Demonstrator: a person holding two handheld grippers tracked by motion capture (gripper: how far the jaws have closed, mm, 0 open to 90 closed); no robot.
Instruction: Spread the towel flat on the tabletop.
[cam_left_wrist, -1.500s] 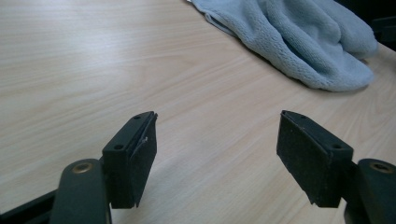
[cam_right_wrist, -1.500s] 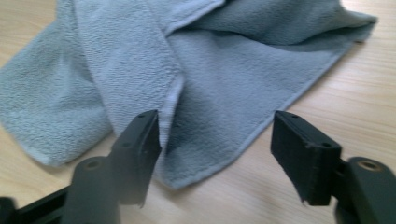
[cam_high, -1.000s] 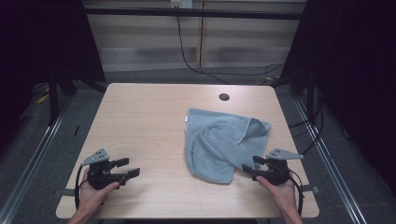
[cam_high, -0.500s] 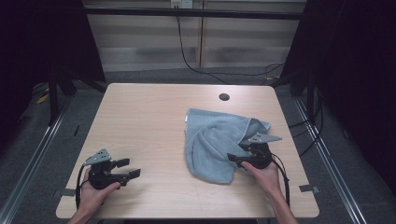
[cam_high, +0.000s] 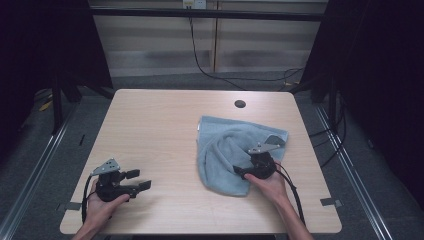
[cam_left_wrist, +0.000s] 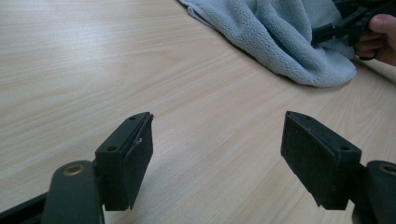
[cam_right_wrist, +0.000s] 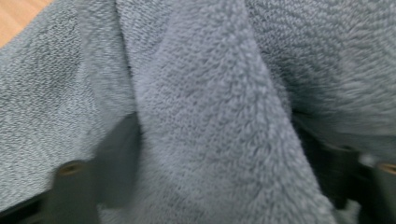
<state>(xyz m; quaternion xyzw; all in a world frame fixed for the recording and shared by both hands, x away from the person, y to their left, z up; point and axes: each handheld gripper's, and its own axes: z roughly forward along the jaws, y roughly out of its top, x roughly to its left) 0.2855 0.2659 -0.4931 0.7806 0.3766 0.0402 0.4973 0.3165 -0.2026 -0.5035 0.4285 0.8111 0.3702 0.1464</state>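
A crumpled grey-blue towel (cam_high: 225, 145) lies on the right half of the wooden table (cam_high: 160, 125). My right gripper (cam_high: 239, 173) rests on the towel's near right part, pointing left. In the right gripper view its jaws stand wide apart, with a raised fold of the towel (cam_right_wrist: 210, 116) between them. My left gripper (cam_high: 141, 180) sits at the table's near left, open over bare wood, well apart from the towel. In the left gripper view its jaws (cam_left_wrist: 217, 154) hold nothing, while the towel (cam_left_wrist: 280, 42) and the other hand's gripper (cam_left_wrist: 345, 23) lie farther off.
A small round dark hole (cam_high: 240, 104) sits near the table's far edge. Black cables (cam_high: 200, 65) hang behind the table. Dark frame posts stand at both far corners. Bare wood spans the table's left and middle.
My right gripper has moved from the table's near right edge leftward onto the towel, and a fold now sits between its jaws. The left gripper has stayed put.
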